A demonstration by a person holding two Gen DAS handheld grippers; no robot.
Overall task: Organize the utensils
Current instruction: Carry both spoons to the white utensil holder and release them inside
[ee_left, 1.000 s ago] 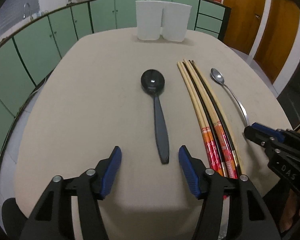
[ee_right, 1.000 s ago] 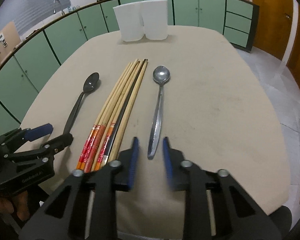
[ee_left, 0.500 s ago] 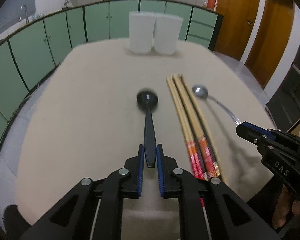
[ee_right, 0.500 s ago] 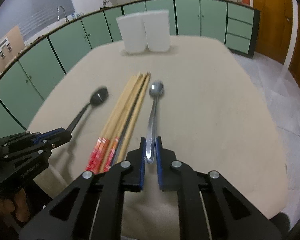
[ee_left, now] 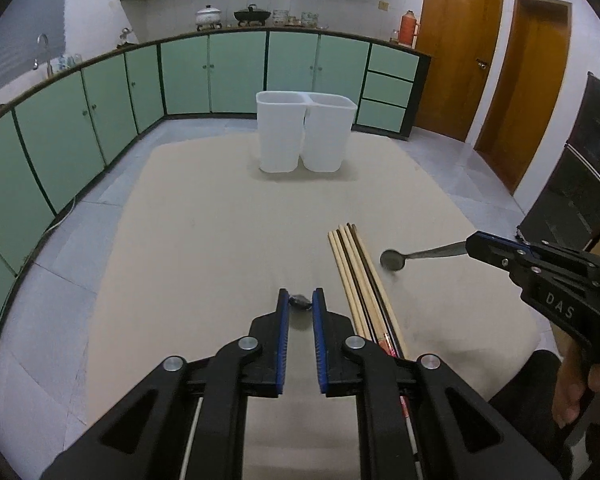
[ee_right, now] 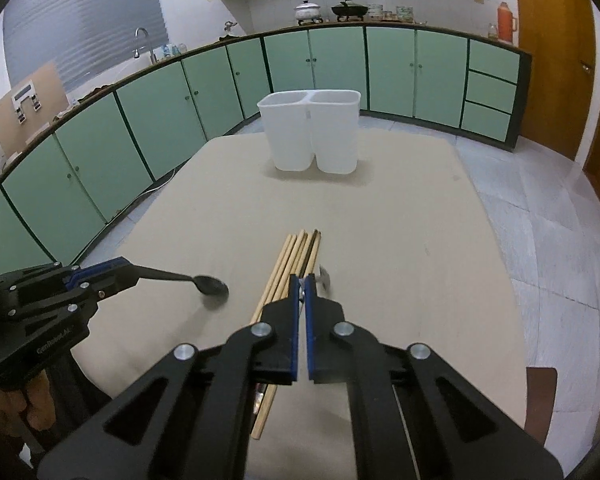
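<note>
Left gripper (ee_left: 300, 300): clenched on the handle end of the black spoon (ee_right: 211, 285); jaws have just been closing, the handle between them. From the right wrist view the spoon juts out level, bowl forward, clear above the worktop (ee_left: 220, 220).

Right gripper (ee_right: 302, 286): clenched on the handle end of the metal spoon (ee_left: 394, 259); jaws have just been closing on the handle. Bowl hangs free above the worktop, just beside the chopsticks.

Black spoon: matt dark plastic by its look, oval bowl, tapered handle. Judged light and stiff. Held at the far tail, so the bowl may swing or pivot in the pads; a hold nearer mid-handle would steady it.

Metal spoon: bright, thin, long-handled. Judged heavier than the plastic one, rigid, and slick against the blue pads; likely to rotate if tilted fast.

Chopsticks (ee_right: 296, 264): bundle of pale wooden sticks with one or two dark ones, red-orange printed bands at the near ends. Lying flat on the worktop between the two grippers, tips pointing away. Judged light, stiff, prone to roll and scatter; best taken as a bunch near the middle.

Divided white container (ee_right: 312, 136): two tall open compartments joined side by side, upright at the far end of the worktop, well apart from the utensils. Both compartments appear empty, though their floors are hidden
</note>
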